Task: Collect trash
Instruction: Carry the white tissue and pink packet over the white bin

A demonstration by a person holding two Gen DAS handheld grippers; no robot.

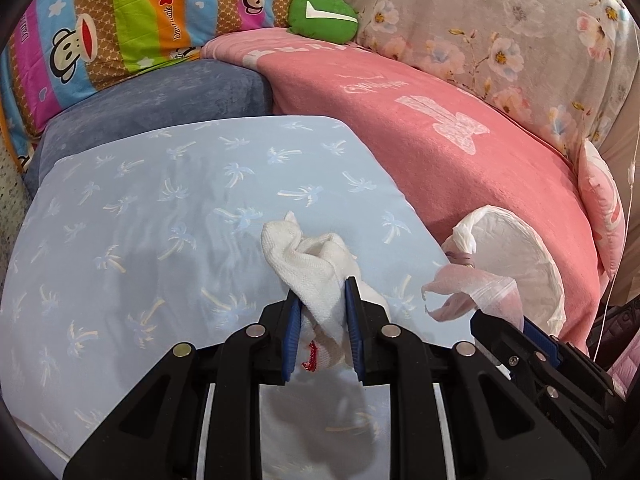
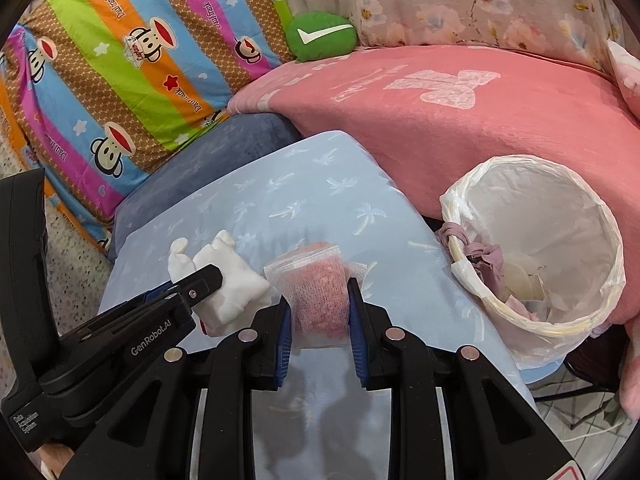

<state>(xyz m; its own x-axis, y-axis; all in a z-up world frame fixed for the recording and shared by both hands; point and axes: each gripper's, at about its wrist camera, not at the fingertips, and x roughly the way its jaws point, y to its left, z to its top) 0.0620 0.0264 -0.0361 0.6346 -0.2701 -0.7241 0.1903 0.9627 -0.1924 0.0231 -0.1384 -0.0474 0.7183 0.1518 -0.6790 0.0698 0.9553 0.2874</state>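
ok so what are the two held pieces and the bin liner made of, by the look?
White wad in the left tongs: woven cloth, probably; matte, visible grid texture. Bag in the right tongs: thin clear plastic film, crinkled, pink filling showing through. Bin liner: thin translucent white plastic, wrinkled, slight sheen.

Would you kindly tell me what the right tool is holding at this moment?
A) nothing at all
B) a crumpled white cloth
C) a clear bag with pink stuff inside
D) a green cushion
C: in the right wrist view the right tool has its pads pressed on both sides of the clear bag with pink stuff inside, while the white cloth sits in the left tool beside it.
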